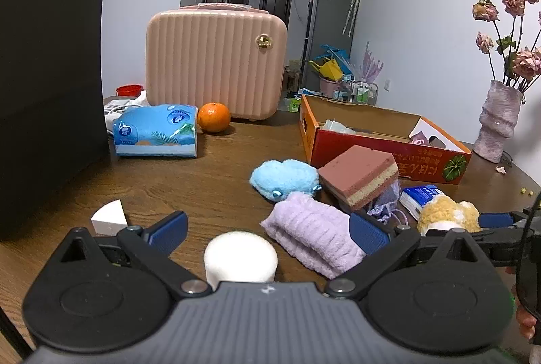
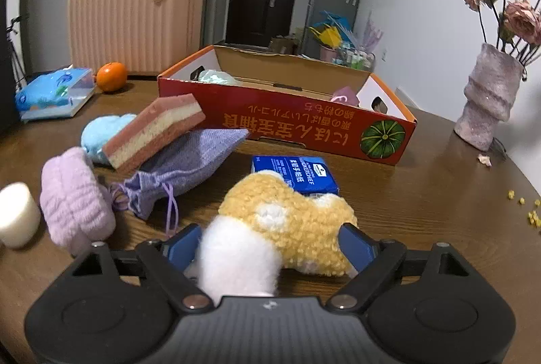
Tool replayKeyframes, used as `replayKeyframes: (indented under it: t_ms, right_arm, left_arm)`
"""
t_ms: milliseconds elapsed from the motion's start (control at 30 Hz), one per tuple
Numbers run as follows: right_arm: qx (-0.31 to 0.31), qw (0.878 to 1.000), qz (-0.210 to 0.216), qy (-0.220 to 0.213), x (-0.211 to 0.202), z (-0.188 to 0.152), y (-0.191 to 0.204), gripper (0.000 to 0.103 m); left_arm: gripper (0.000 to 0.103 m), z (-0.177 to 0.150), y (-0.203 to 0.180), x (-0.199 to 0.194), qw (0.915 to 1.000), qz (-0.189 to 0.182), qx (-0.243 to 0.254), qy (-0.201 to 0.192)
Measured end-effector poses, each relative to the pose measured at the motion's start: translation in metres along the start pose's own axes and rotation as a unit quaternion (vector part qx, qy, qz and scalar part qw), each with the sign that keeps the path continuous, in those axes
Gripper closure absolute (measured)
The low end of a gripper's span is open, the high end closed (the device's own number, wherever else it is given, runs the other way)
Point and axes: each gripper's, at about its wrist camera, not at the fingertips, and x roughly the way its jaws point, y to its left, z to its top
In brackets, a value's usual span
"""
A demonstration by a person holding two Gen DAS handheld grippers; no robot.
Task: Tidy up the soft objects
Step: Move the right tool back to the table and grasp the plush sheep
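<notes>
- Right gripper (image 2: pixel 270 245) spread wide around fluffy yellow-and-white plush toy (image 2: pixel 290 225); pads beside it, contact not certain.
- Left gripper (image 1: pixel 267 234) spread open over white foam cylinder (image 1: pixel 240 257), gripping nothing; lilac folded fleece cloth (image 1: pixel 312 237) against right pad.
- Pink-and-cream layered sponge block (image 2: pixel 155 130) propped on purple knitted drawstring pouch (image 2: pixel 186 168).
- Light-blue plush toy (image 1: pixel 284 178) just behind cloth.
- Red-orange cardboard box (image 2: pixel 304 127) open, on brown wooden table (image 2: pixel 422 212).
</notes>
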Motion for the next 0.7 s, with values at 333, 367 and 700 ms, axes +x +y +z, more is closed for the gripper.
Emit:
replayKeyframes:
  t_ms: [333,367,700]
  right_arm:
    - [0.025,0.998,0.062,0.021,0.011,-0.023,-0.028,0.049]
    - [0.027,0.997,0.068,0.018,0.012,-0.023,-0.029,0.051]
    - [0.039,0.994,0.088,-0.050,-0.012,-0.025,-0.037,0.054]
  left_arm:
    - [0.000,-0.002,0.001,0.003,1.0000,0.004,-0.004,0.005]
    - [0.000,-0.002,0.001,0.004,1.0000,0.005,-0.004,0.006]
    - [0.000,-0.001,0.004,0.004,0.9999,0.009,-0.008,0.005]
